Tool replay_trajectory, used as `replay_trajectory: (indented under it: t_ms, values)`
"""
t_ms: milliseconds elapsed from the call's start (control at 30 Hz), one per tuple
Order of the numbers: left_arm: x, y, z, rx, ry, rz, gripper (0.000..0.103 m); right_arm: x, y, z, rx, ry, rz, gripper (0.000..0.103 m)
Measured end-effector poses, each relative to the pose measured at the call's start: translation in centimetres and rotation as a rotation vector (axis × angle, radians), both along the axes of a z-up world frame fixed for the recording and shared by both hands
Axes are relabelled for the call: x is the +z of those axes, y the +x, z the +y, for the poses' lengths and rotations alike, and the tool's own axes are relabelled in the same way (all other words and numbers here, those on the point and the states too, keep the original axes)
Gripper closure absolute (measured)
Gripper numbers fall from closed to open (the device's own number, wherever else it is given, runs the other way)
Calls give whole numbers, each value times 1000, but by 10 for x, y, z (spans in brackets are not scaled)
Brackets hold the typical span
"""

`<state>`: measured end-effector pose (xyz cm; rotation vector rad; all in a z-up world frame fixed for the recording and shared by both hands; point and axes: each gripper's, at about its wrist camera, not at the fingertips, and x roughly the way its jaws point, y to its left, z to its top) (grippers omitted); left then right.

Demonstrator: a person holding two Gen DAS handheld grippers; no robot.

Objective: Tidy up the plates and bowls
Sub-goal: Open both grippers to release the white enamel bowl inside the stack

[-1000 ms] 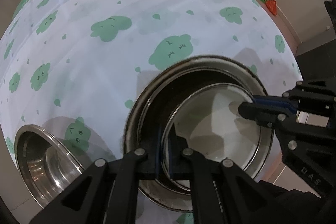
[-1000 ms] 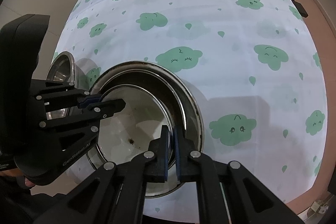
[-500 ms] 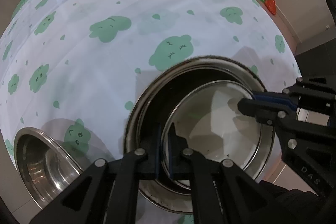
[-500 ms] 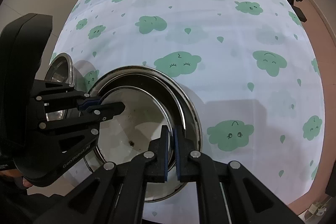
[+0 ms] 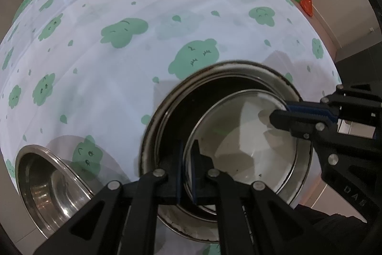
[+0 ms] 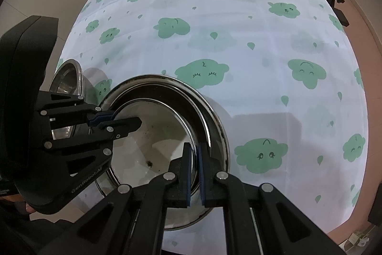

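Inner plate [image 5: 243, 135] in larger plate [image 5: 167, 111], steel bowl [image 5: 45, 178] beside

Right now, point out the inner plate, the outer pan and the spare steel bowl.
Inner plate [image 5: 248, 135], left wrist view, pale floor.
Outer pan [image 6: 167, 81], right wrist view, far rim.
Spare steel bowl [image 5: 43, 185], left wrist view, inside wall.

"GenRobot.AI" on left gripper [image 6: 124, 123], "DAS" on right gripper [image 5: 284, 117]
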<state>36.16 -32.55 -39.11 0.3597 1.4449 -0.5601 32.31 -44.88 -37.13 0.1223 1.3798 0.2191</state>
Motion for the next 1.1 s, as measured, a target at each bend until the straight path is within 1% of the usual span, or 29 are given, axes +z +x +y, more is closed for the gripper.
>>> replay_trajectory:
  t_ms: [133,333,533,600,667,767,967,1033,1067,1100]
  values:
    - [-1,-4,0,0,-12,23,101,-2,-2,0,4,11,24,97]
    - [-2,-14,-5,-22,-1,13,100,-2,-6,-1,16,10,38,97]
    - [-2,-11,-10,-22,-14,15,100,-1,-8,-1,13,-13,15,97]
    - [-1,-12,-12,-23,-29,12,100,-1,-9,-2,9,-20,8,97]
    - [-1,-12,-14,-27,-21,0,100,0,-10,-3,11,-39,-3,97]
    - [-1,-12,-14,-25,-27,6,100,0,-10,-4,12,-37,-3,97]
    - [3,-14,-12,-26,-22,-14,100,-1,-12,-4,20,-37,-5,96]
    - [5,-15,-10,-26,-25,-20,99,-1,-13,-6,18,-35,-3,96]
    - [7,-15,-10,-25,-28,-25,95,-1,-14,-5,21,-35,-2,96]
    - [8,-15,-9,-22,-32,-24,94,-1,-14,-6,20,-32,-2,96]
